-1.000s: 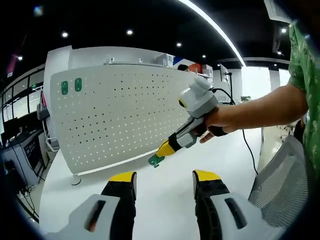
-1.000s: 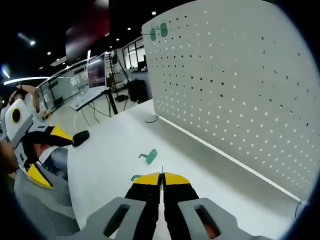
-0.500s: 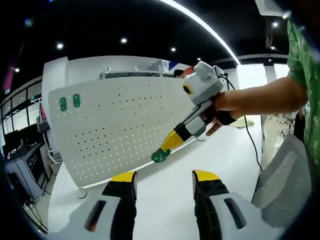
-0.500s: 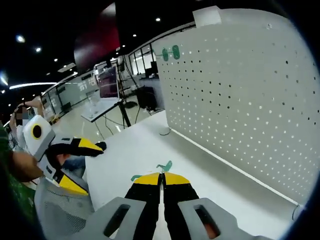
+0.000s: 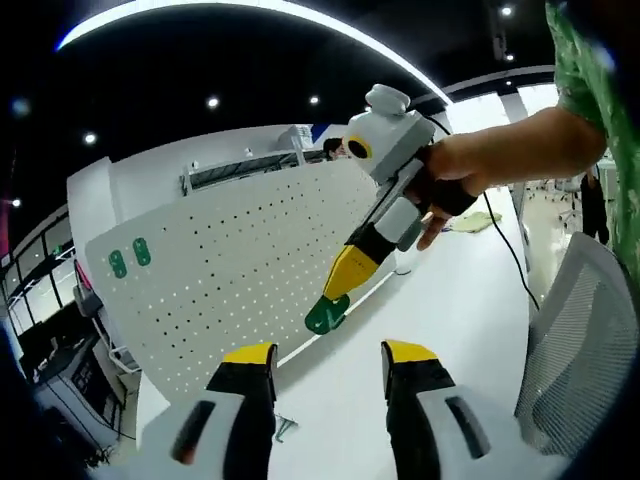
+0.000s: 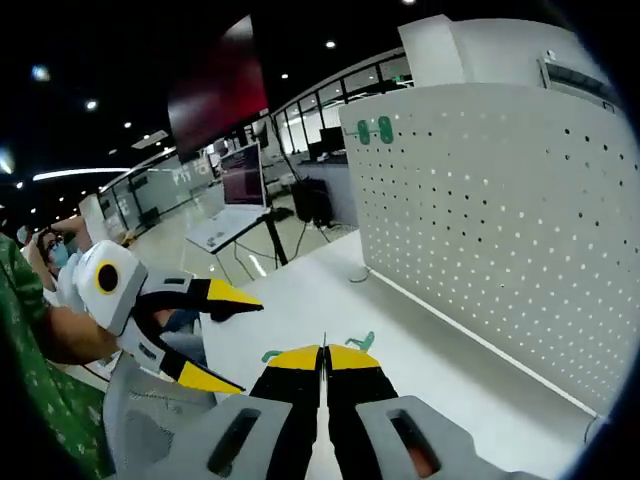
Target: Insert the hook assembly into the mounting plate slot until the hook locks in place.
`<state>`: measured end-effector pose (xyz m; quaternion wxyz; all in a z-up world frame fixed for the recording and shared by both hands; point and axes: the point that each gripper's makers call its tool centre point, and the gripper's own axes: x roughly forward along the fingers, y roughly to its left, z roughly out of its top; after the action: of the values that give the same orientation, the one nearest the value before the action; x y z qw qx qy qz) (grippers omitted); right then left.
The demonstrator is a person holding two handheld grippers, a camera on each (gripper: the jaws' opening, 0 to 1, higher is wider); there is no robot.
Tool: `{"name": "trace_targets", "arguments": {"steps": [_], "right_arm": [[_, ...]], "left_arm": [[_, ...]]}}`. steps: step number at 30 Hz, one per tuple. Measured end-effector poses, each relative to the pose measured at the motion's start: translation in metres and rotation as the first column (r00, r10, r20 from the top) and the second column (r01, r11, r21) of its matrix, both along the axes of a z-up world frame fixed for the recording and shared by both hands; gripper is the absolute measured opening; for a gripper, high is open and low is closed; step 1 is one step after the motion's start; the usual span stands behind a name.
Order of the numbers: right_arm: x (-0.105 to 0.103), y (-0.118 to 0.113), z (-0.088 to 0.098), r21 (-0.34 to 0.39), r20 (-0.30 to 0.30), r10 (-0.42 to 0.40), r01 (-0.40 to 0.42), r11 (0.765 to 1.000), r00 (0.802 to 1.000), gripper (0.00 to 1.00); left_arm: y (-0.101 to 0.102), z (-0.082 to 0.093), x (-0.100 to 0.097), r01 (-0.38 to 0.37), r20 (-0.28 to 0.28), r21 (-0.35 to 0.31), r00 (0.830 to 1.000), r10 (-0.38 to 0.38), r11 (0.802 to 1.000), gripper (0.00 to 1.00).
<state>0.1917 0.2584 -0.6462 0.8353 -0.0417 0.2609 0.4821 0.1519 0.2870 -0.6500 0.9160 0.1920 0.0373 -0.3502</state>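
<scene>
A green hook [image 5: 326,314] sits pinched at the tip of the right gripper [image 5: 340,290], whose yellow jaws are closed on it; seen from the left gripper view, the hook hangs in the air in front of the white pegboard [image 5: 230,270] (whether it touches the board cannot be told). In the right gripper view the right gripper [image 6: 323,356] shows its two yellow tips pressed together, with slivers of the green hook [image 6: 360,342] peeking out on either side of them. The pegboard [image 6: 500,230] stands upright on the white table [image 6: 330,300], and two green hooks [image 6: 374,130] are already mounted side by side near its upper corner; the same two hooks [image 5: 129,257] show in the left gripper view. The left gripper [image 5: 325,355] holds nothing, its jaws set well apart; it appears in the right gripper view as well [image 6: 220,335], wide open, gripped by a person's hand [image 6: 70,335]. Another green hook [image 5: 283,429] lies on the table [image 5: 460,290] below the board.
</scene>
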Motion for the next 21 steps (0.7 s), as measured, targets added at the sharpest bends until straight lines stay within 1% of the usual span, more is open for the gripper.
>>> {"name": "trace_targets", "arguments": {"steps": [4,7,15,19,21], "right_arm": [[-0.008,0.004,-0.003,-0.003,-0.015,0.018,-0.018,1.000,1.000,0.00],[-0.011,0.007,-0.003,-0.006,-0.018,0.029,-0.029,1.000,0.999,0.00],[-0.018,0.011,-0.004,-0.013,-0.033,0.050,-0.050,0.999,0.998,0.00],[-0.019,0.011,-0.005,-0.021,-0.038,0.056,-0.057,0.998,0.998,0.00],[-0.019,0.011,-0.005,-0.012,-0.050,0.053,-0.054,0.998,0.997,0.00]], "left_arm": [[-0.006,0.003,-0.001,0.017,0.028,0.034,0.999,-0.018,0.999,0.41],[-0.011,0.003,-0.003,0.037,0.057,0.097,0.997,-0.042,0.995,0.40],[-0.015,0.000,-0.005,0.060,0.069,0.141,0.995,-0.070,0.988,0.36],[-0.016,-0.002,-0.004,0.064,0.088,0.190,0.993,-0.082,0.980,0.33],[-0.016,-0.003,-0.004,0.068,0.097,0.217,0.991,-0.091,0.974,0.30]]}}
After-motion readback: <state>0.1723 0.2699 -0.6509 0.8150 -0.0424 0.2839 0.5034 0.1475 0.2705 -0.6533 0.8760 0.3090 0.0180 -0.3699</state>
